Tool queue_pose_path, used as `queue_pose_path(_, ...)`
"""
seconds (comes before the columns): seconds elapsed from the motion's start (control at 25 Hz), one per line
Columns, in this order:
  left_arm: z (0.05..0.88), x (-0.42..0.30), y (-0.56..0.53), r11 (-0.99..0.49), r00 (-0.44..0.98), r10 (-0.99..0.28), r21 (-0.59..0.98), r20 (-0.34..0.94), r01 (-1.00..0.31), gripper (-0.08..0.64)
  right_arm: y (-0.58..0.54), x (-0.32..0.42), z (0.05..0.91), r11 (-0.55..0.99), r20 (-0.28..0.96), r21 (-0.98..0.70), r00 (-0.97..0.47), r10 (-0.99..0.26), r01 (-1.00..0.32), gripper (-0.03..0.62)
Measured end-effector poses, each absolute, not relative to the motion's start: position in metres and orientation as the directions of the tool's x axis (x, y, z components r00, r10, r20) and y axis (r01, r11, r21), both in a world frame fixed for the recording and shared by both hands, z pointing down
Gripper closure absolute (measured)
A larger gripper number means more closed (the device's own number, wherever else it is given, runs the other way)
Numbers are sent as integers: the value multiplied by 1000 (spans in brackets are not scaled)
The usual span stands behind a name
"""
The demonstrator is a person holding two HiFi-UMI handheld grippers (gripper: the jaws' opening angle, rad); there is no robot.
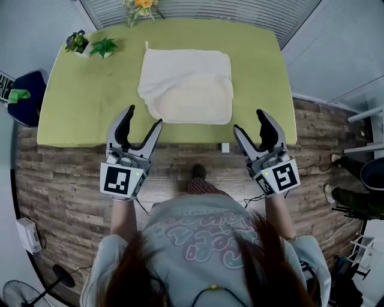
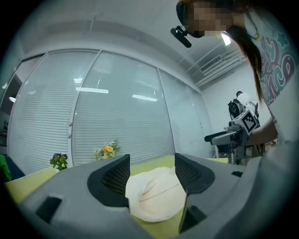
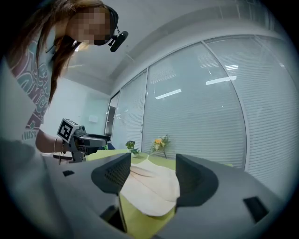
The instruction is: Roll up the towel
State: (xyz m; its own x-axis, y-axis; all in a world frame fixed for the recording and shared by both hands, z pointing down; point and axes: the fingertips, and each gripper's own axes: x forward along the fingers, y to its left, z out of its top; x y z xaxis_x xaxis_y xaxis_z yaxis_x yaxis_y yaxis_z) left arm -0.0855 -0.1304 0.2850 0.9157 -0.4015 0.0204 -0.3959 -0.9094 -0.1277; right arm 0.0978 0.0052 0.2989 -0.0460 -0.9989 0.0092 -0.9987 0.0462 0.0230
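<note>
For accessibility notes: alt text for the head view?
Seen from above, a person holds the left gripper and right gripper, both open, at the near edge of a green table. A cream towel lies unrolled on it, with plants and flowers at the far side.

One green counter (image 1: 90, 102) carries one cream towel (image 1: 187, 84). Two small potted plants sit toward eleven o'clock: the dark plant (image 1: 77, 42) and the bright plant (image 1: 104, 47). One bunch of flowers (image 1: 142, 7) stands at twelve. Two grippers: left tongs (image 1: 144, 117), right tongs (image 1: 249, 121).
</note>
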Motion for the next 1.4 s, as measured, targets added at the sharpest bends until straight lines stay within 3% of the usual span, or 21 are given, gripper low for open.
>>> queue_pose_path(0.4,332,-43,-173,-909,900,-399,-202,175,-364,288,-61,139,337,101,113,43,-95,-989,-994,305)
queue_pose_path(0.72,387,-30,-205,-907,835,-397,-299,380,-295,290,-109,167,408,92,338,30,-77,-938,-995,314)
queue_pose_path(0.8,395,-29,-209,-906,819,-396,-323,414,-275,296,-118,173,416,94,361,25,-79,-929,-995,353)
queue_pose_path(0.84,397,-29,-211,-906,816,-394,-330,424,-266,305,-119,174,416,95,363,31,-78,-929,-995,404)
queue_pose_path(0.92,396,-33,-213,-907,819,-384,-341,426,-247,442,-116,173,414,98,358,62,-69,-931,-993,555)
queue_pose_path(1.0,393,-39,-213,-910,826,-366,-352,429,-220,510,-105,169,412,108,348,87,-71,-935,-990,565)
queue_pose_path(1.4,404,-100,-205,-945,841,-264,-302,472,-127,534,-29,137,435,200,394,182,-115,-912,-963,565)
